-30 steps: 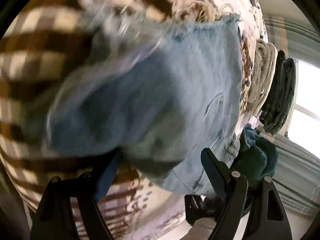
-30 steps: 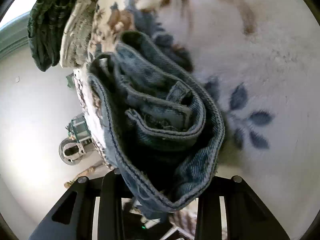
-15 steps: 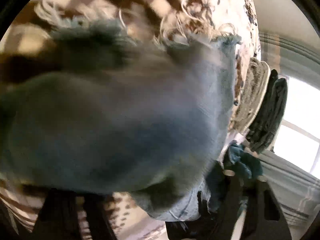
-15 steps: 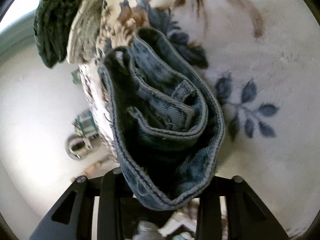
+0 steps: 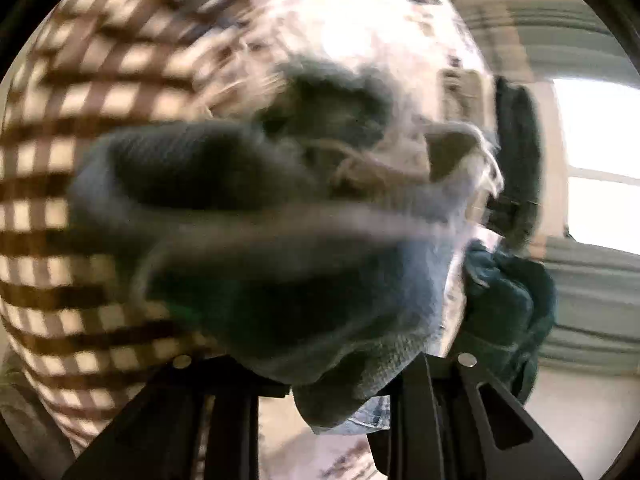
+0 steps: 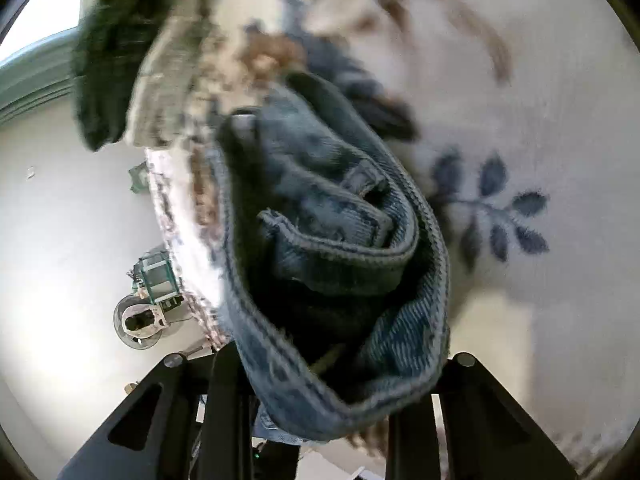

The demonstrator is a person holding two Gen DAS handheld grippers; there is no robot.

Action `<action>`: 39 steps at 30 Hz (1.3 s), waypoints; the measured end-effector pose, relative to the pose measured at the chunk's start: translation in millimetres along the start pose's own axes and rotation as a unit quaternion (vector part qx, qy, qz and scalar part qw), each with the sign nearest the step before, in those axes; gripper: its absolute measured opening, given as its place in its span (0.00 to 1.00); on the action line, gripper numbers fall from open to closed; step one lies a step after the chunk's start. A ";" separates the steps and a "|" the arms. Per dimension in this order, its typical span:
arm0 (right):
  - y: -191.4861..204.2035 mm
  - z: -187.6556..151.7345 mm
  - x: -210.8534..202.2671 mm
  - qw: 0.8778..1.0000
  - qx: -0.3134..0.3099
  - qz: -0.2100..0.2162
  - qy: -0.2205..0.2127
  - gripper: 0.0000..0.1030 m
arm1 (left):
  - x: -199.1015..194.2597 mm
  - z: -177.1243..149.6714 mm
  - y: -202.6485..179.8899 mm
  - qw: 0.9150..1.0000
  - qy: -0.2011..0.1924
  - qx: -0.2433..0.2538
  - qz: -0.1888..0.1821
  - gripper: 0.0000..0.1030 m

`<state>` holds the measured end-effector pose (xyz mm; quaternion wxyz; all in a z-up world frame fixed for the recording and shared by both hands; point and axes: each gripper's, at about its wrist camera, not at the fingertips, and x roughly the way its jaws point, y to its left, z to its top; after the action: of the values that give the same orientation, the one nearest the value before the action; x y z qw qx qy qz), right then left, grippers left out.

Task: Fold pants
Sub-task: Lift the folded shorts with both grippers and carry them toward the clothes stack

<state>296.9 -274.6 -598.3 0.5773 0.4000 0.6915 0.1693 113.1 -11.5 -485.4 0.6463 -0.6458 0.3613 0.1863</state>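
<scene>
The pants are blue denim jeans. In the left wrist view a bunched, blurred fold of the jeans (image 5: 280,248) fills the middle and hangs over my left gripper (image 5: 324,396), which is shut on it. In the right wrist view the waistband end of the jeans (image 6: 332,248) is rolled into thick layers between the fingers of my right gripper (image 6: 320,404), which is shut on it. Both fingertips are hidden by the cloth. The jeans are held above a bed.
A brown-and-cream checked blanket (image 5: 80,160) lies at the left. A white cover with blue leaf prints (image 6: 520,140) lies under the jeans. Folded green and beige clothes (image 6: 132,56) are stacked at the bed's edge. A bright window (image 5: 600,168) stands at the right. Floor with a small fan-like device (image 6: 138,324) shows.
The left gripper has swung the jeans leg up and across, so that the cloth now bunches close to the camera. The right gripper has shifted a little with the waistband still in it.
</scene>
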 end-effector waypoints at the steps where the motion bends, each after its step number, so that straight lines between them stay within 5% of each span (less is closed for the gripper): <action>1: 7.5 -1.9 -6.7 1.000 -0.003 0.001 -0.002 0.25 | -7.9 1.5 -12.2 1.000 0.000 0.009 0.001 0.19; 9: 144.8 -1.3 -87.1 0.998 -0.040 0.028 -0.045 0.24 | -61.9 45.1 -152.3 0.996 0.015 0.079 -0.043 0.18; 14: 236.0 17.2 -131.3 0.991 -0.058 0.068 -0.104 0.23 | -67.0 100.6 -256.9 0.986 0.030 0.122 -0.111 0.18; 20: 359.7 87.3 -151.3 0.968 -0.065 0.123 -0.208 0.23 | -8.5 197.2 -410.8 0.961 0.070 0.191 -0.189 0.18; 25: 412.1 172.2 -121.0 0.948 -0.049 0.151 -0.277 0.23 | 76.6 256.0 -489.5 0.945 0.089 0.253 -0.187 0.18; 29: 388.6 223.2 -67.1 0.950 -0.014 0.137 -0.280 0.23 | 167.7 299.1 -482.4 0.943 0.129 0.272 -0.142 0.18; 33: 336.6 251.4 1.5 0.961 0.026 0.100 -0.255 0.23 | 224.9 319.6 -411.6 0.951 0.181 0.242 -0.065 0.19; 39: 308.0 241.3 23.5 0.962 0.038 0.087 -0.256 0.23 | 220.1 324.4 -360.3 0.943 0.232 0.219 -0.095 0.22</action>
<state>632.1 -120.1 -466.2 0.7026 0.5102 0.4887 0.0842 588.8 218.5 -419.8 0.6847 -0.5447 0.4702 -0.1154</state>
